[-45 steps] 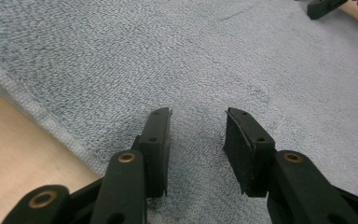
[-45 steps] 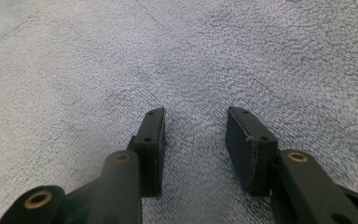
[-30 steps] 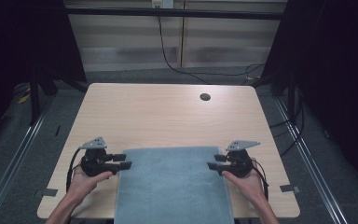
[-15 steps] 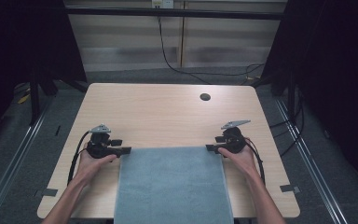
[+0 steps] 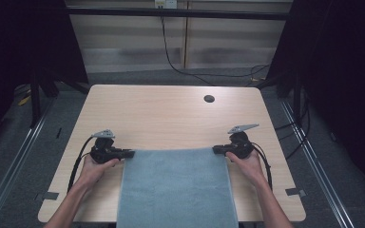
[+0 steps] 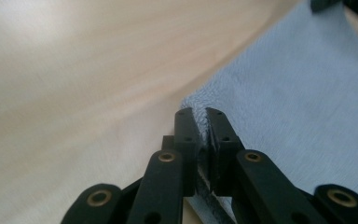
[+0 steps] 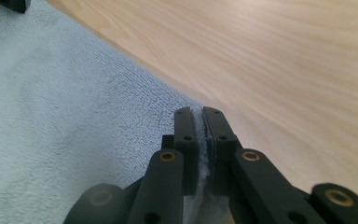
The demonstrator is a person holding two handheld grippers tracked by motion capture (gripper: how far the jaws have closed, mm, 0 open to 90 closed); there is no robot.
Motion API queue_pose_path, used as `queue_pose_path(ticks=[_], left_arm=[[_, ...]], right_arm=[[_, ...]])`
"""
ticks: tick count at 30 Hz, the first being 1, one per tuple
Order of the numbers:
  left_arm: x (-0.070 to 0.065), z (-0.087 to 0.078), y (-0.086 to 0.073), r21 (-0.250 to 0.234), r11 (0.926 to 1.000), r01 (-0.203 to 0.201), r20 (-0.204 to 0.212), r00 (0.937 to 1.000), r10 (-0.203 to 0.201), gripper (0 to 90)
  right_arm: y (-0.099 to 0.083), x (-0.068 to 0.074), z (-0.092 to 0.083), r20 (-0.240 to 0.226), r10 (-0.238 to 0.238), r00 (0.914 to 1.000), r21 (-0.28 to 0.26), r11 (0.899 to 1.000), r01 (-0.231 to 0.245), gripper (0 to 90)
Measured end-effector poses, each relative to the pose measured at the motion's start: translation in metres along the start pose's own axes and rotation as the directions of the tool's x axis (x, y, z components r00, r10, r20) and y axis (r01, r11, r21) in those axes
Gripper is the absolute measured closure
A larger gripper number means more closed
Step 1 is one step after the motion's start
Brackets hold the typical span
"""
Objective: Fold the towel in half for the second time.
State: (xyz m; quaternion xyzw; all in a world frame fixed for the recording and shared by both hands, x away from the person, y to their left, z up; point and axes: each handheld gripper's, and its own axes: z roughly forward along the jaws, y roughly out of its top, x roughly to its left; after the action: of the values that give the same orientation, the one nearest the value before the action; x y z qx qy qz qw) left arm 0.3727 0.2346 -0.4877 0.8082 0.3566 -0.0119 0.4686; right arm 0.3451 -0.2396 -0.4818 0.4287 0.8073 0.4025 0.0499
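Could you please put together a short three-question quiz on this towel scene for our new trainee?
1. True or false: the left gripper is shut on a corner of the blue towel.
2. Which part of the towel does the right gripper hold? A) its far right corner B) its middle C) its near edge
3. Fill in: the dark round hole lies in the far ____ part of the wooden table.

Key: 1 true; 2 A; 3 right.

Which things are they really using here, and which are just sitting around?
In use:
- towel
- left gripper, shut on a far towel corner
- right gripper, shut on the other corner

Just there:
- table
- dark round spot
- wall cable
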Motion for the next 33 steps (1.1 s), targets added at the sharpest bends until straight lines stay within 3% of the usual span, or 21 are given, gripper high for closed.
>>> queue_pose_path(ticks=[2, 6, 8, 12, 17, 19, 21, 24, 27, 30, 33], left_arm=[[0.002, -0.002, 0.011, -0.047, 0.9989, 0.005, 0.003, 1.0000, -0.004, 84.9], [0.004, -0.006, 0.040, -0.090, 0.9960, -0.007, -0.002, 1.0000, 0.007, 85.2], [0.004, -0.012, 0.056, -0.123, 0.9923, -0.008, 0.003, 1.0000, 0.009, 85.2], [-0.002, -0.022, 0.089, -0.128, 0.9892, -0.072, -0.063, 0.9960, 0.064, 85.3], [-0.009, -0.033, 0.118, -0.165, 0.9776, -0.131, -0.119, 0.9865, 0.113, 85.5], [-0.011, -0.033, 0.119, -0.167, 0.9745, -0.150, -0.124, 0.9837, 0.130, 85.5], [-0.011, -0.032, 0.114, -0.171, 0.9741, -0.148, -0.111, 0.9852, 0.130, 85.5], [-0.009, -0.031, 0.104, -0.169, 0.9751, -0.143, -0.110, 0.9859, 0.126, 85.5], [-0.006, -0.034, 0.096, -0.176, 0.9748, -0.137, -0.094, 0.9881, 0.122, 85.5], [-0.017, -0.041, 0.086, -0.198, 0.9659, -0.166, -0.074, 0.9852, 0.154, 85.3], [-0.029, -0.047, 0.076, -0.195, 0.9620, -0.191, -0.068, 0.9812, 0.181, 85.4]], right_arm=[[0.008, -0.001, -0.006, 0.017, 0.000, 0.9999, -0.023, 1.000, 0.000, 85.9], [0.030, -0.006, -0.018, 0.044, -0.010, 0.9990, -0.074, 0.997, 0.013, 86.0], [0.041, -0.008, -0.026, 0.035, -0.008, 0.9994, -0.111, 0.994, 0.012, 86.1], [0.065, -0.012, -0.042, 0.050, -0.001, 0.9987, -0.178, 0.984, 0.010, 86.3], [0.096, -0.012, -0.061, 0.074, -0.008, 0.9972, -0.261, 0.965, 0.028, 86.5], [0.103, -0.011, -0.067, 0.080, -0.018, 0.9966, -0.273, 0.961, 0.039, 86.5], [0.104, -0.009, -0.068, 0.082, -0.016, 0.9965, -0.272, 0.961, 0.038, 86.5], [0.096, -0.005, -0.063, 0.073, -0.044, 0.9964, -0.252, 0.966, 0.061, 86.5], [0.084, -0.007, -0.062, 0.055, -0.031, 0.9980, -0.250, 0.967, 0.043, 86.5], [0.071, -0.002, -0.065, 0.027, -0.035, 0.9990, -0.266, 0.963, 0.041, 86.4], [0.059, 0.006, -0.071, 0.024, -0.054, 0.9983, -0.268, 0.962, 0.058, 86.3]])
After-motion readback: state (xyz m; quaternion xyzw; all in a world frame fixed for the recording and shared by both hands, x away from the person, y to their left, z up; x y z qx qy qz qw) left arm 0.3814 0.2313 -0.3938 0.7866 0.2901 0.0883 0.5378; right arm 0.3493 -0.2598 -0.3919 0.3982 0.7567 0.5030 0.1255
